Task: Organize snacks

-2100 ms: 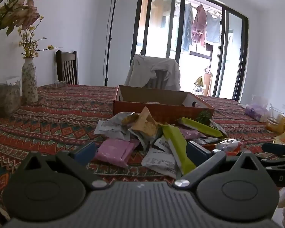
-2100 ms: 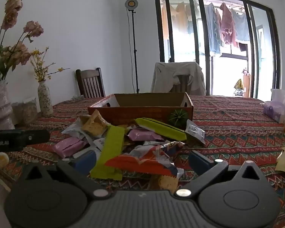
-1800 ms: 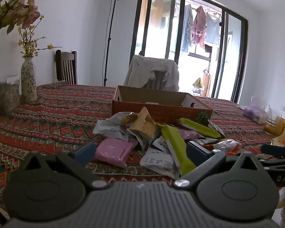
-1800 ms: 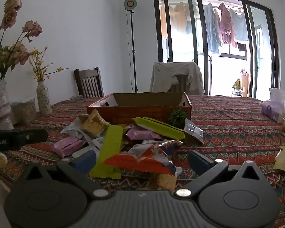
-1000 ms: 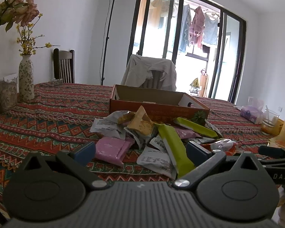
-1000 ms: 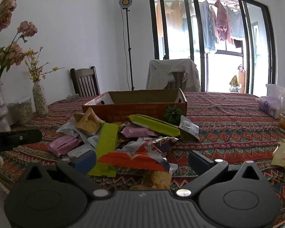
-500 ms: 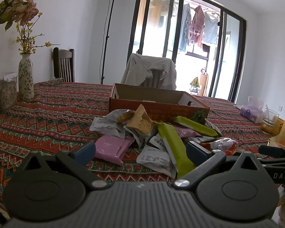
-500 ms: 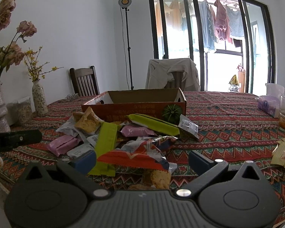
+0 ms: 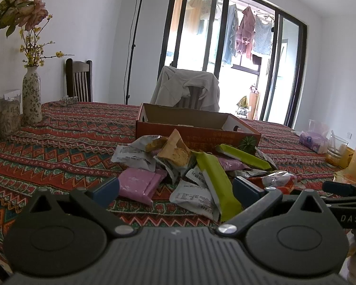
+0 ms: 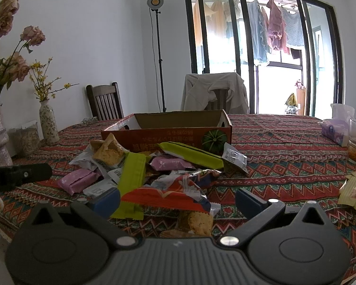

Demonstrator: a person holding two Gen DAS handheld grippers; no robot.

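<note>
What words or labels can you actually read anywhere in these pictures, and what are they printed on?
"DAS": white letters on the right gripper, cut off at the frame edge.
"LAI": on the left gripper, also cut off.
Cardboard box: large characters on its front wall, upside down, not readable.
White snack packets: fine print, too small.
Purple tissue pack: round logo, blurred.

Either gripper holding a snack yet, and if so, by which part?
Neither. The left gripper and the right gripper both stand open short of the snack pile, with nothing between the fingers. The cardboard box sits behind the pile.
</note>
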